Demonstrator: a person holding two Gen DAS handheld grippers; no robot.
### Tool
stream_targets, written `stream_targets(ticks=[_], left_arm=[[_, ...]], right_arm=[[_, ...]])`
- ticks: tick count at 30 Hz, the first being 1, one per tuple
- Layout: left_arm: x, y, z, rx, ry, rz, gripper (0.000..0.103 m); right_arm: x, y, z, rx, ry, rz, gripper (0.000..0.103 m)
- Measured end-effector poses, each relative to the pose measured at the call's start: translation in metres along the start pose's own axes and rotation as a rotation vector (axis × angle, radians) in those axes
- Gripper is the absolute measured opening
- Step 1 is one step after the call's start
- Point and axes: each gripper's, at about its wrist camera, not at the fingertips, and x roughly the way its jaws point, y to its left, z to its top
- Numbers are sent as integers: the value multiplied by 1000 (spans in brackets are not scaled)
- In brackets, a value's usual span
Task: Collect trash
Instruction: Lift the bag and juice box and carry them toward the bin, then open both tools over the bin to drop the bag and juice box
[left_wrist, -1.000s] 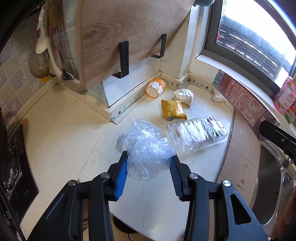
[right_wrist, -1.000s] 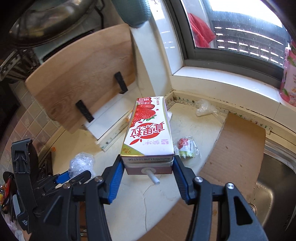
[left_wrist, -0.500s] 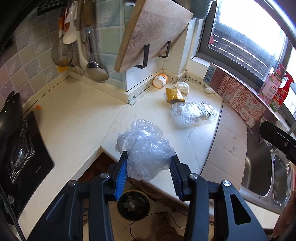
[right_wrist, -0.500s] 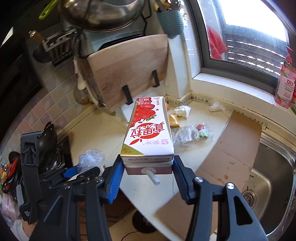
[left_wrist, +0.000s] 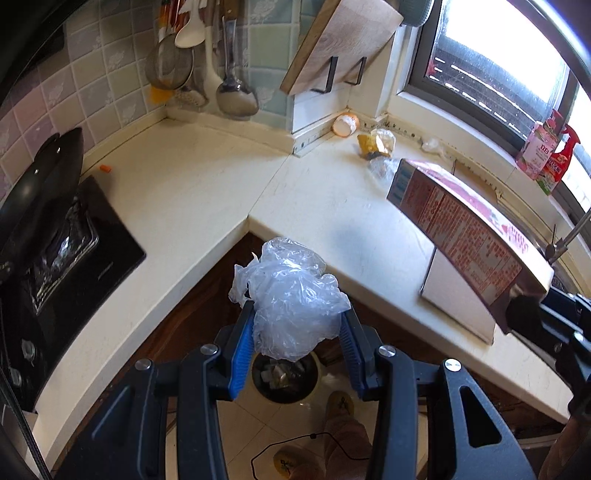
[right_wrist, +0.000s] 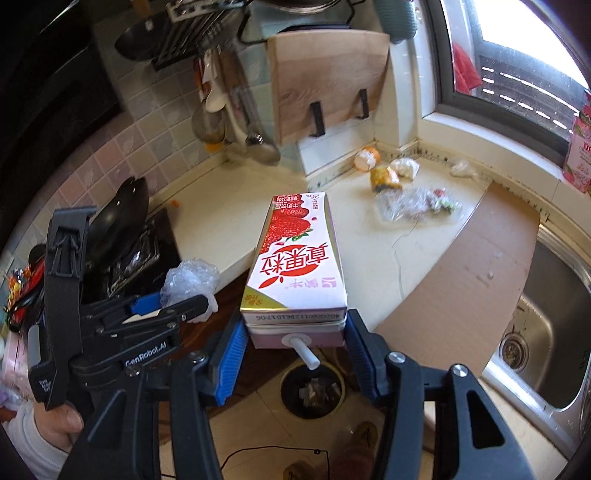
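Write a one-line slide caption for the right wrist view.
Right gripper jaws clamp a red-and-white strawberry milk carton above a round floor bin, more wrappers left on the cream countertop.

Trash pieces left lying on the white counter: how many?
5: orange-and-white cup by the wall, yellow snack packet, white crumpled wad, clear plastic tray wrapper, small clear bag near the windowsill. More may be hidden.

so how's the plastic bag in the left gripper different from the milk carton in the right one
The plastic bag is clear, crumpled and shapeless; the milk carton is a rigid printed box, red and white with strawberries. The bag bulges over the left gripper; the carton is clamped at its straw end in the right gripper, pointing away. Both hang past the counter edge, above the bin.
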Motion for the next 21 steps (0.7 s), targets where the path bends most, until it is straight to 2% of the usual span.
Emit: stream_targets(ticks=[5,9,15,21], left_arm=[[11,15,-33,7,41,8,42],[34,25,-60,0,105,2,42],[88,40,-92,-29,217,-4,42],[155,56,-123,-60,315,20,42]], right_arm=[[17,22,-36,-17,65,-2,52],[40,34,-64,-31,137,-7,53],[92,37,-103,-43,284,-25,53],[157,22,-133,-7,409,-31,53]])
